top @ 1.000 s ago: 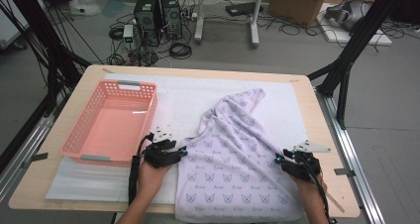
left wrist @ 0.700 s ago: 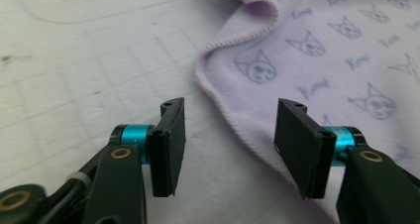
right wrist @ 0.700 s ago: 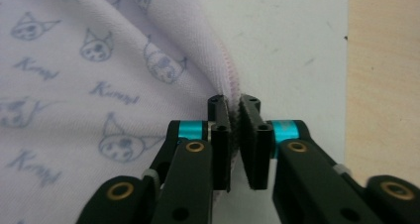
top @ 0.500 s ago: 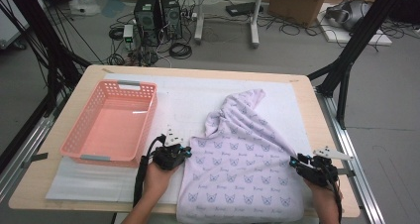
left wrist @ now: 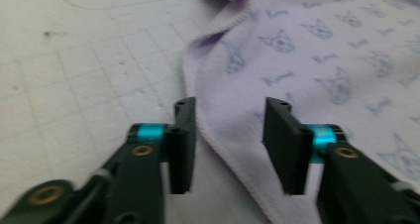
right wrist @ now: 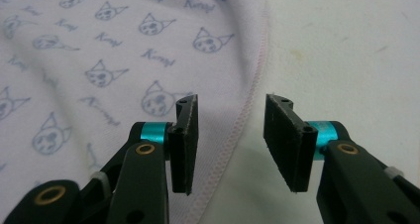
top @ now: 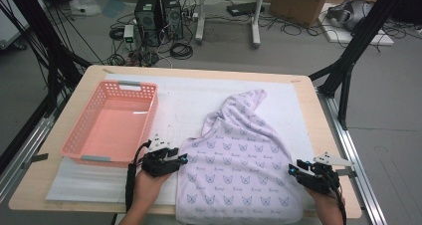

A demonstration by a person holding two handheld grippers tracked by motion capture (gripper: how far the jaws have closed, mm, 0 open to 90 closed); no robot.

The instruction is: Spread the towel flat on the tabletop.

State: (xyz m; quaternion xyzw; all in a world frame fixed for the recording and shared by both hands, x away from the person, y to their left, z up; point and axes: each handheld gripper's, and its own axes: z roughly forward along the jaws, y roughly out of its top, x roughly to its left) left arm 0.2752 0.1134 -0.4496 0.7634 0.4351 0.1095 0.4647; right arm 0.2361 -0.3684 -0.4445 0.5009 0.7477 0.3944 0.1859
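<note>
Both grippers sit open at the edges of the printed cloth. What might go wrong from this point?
1. The left gripper straddles only the hem of the lavender cloth; closing there may catch a thin lip that slips out.
2. The right gripper likewise brackets just the stitched edge, so one side might lift while the other drops.
3. The far end of the cloth is bunched to a peak; pulling could drag it unevenly toward the pink basket.

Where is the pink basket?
In the high view, the pink basket sits on the table's left side, left of the purple cat-print cloth and just beyond the left tongs.
</note>
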